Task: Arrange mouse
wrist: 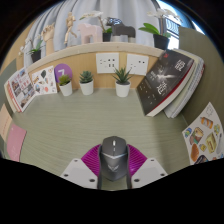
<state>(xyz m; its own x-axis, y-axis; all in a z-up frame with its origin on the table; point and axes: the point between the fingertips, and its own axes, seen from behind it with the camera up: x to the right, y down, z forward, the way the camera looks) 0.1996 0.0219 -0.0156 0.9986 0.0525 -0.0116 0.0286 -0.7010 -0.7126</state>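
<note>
A grey and black computer mouse [113, 157] sits between my two fingers, its nose pointing ahead over the striped green desk mat [100, 120]. Both magenta pads [92, 158] press against its sides, so my gripper [113, 160] is shut on the mouse. The mouse's rear end is hidden between the fingers' bases. I cannot tell whether it rests on the mat or hangs just above it.
Ahead, along a low wooden shelf, stand three small potted plants [122, 82] in white pots. A dark book [166, 82] leans at the right, picture cards [30, 84] at the left, a sticker sheet [205, 134] at the near right.
</note>
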